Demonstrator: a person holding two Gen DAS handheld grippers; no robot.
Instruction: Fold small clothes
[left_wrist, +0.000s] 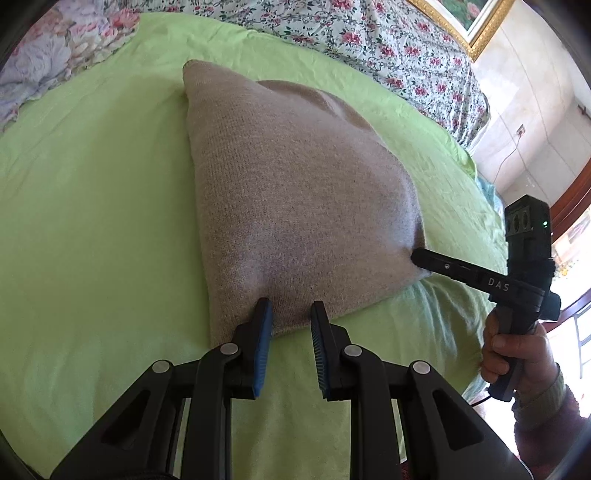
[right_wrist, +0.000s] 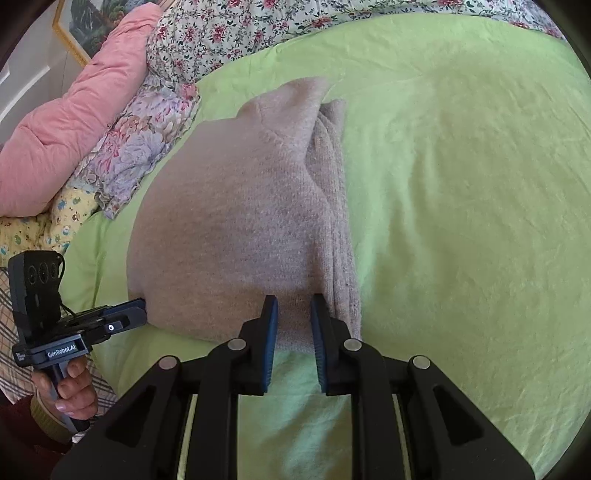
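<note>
A beige knit garment (left_wrist: 295, 184) lies folded on the green sheet (left_wrist: 92, 184), its near edge raised and pulled taut between two corners. My left gripper (left_wrist: 290, 314) is shut on the near left corner, with knit bunched between its blue pads. My right gripper (left_wrist: 415, 254) pinches the near right corner. In the right wrist view, the right gripper (right_wrist: 293, 306) clamps the garment (right_wrist: 240, 221) beside a narrow folded strip along its right side. The left gripper (right_wrist: 142, 308) bites the far left corner there.
A floral quilt (left_wrist: 388, 37) runs along the back of the bed. A pink pillow (right_wrist: 74, 129) and a flowered cloth (right_wrist: 140, 147) sit at the left. A person's hand (left_wrist: 517, 354) holds the right gripper's handle. Bare green sheet (right_wrist: 461, 184) spreads to the right.
</note>
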